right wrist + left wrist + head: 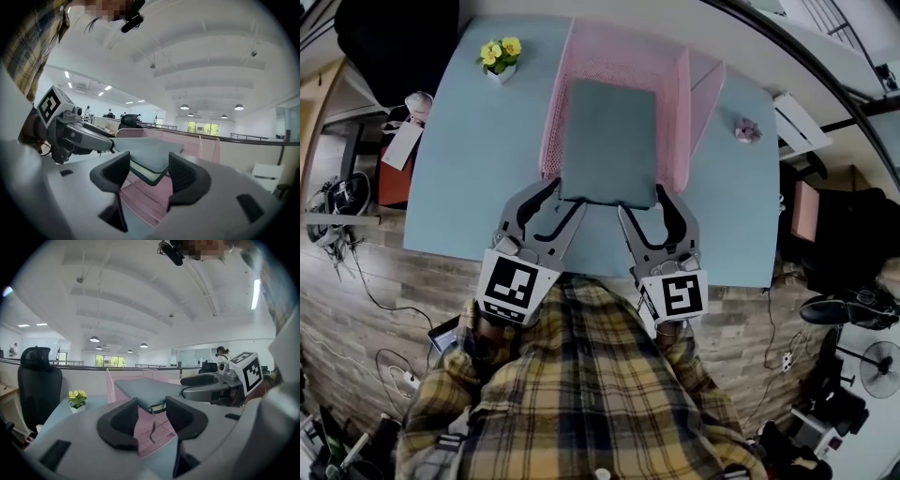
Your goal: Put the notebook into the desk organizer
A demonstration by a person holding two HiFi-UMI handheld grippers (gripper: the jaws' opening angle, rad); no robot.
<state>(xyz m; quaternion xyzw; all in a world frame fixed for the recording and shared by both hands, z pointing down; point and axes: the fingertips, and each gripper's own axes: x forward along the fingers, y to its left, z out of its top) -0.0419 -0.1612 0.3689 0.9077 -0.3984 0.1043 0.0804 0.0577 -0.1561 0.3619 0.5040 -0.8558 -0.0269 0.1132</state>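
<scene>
A grey-green notebook (609, 141) lies in the pink mesh desk organizer (619, 56), its near end sticking out over the open front. My left gripper (566, 197) is at the notebook's near left corner, my right gripper (645, 202) at the near right corner. In the left gripper view the corner (145, 387), with a dangling strap, sits between the spread fingers of the left gripper (151, 411), above the mesh (152, 434). In the right gripper view the other corner (145, 152) sits between the right gripper's (149, 171) fingers. I see no firm pinch on either side.
The organizer stands on a light blue table (469, 159). A small pot of yellow flowers (500, 56) is at the back left and a small pink trinket (747, 131) at the right. Upright pink dividers (701, 89) flank the notebook's right side. A black chair (40, 380) stands beyond the table.
</scene>
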